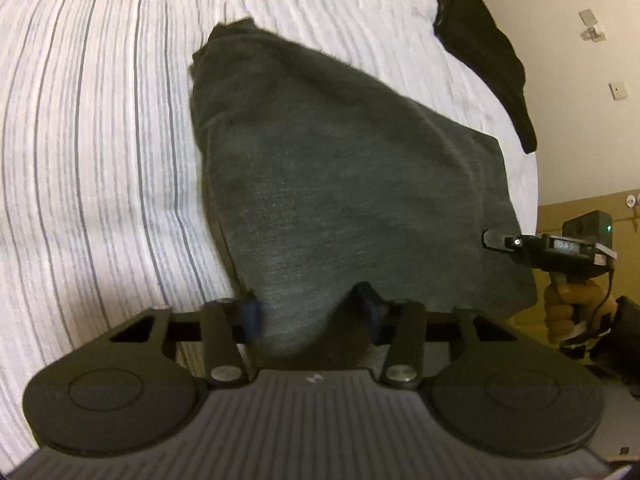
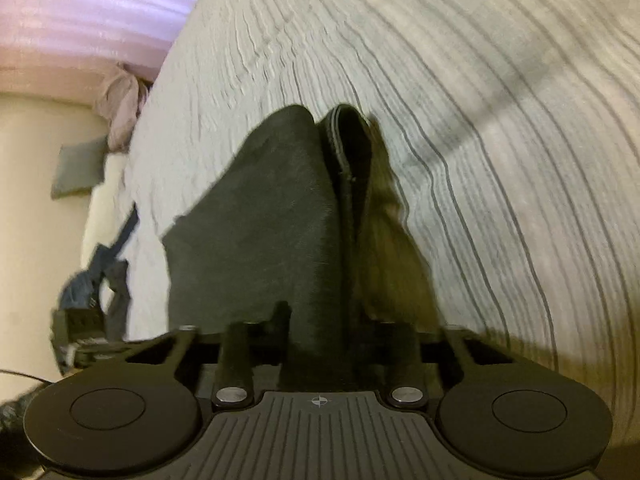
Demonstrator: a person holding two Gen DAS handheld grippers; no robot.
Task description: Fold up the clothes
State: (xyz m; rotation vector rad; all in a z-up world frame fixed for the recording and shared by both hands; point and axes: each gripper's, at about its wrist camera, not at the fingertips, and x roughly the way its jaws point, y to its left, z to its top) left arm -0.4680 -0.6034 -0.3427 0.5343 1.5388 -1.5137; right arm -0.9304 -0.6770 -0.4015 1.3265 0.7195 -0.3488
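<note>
A dark grey garment lies partly on the striped white bedspread, its near edge lifted. My left gripper is shut on one corner of that edge. My right gripper is shut on the other corner of the same garment, whose hem folds over to the right. The right gripper also shows in the left wrist view at the garment's right edge, with the hand that holds it below.
A black garment lies at the far right edge of the bed. Beyond the bed's left side in the right wrist view are a pinkish cloth bundle, a grey pad and blue-grey clothes. Cream wall to the right.
</note>
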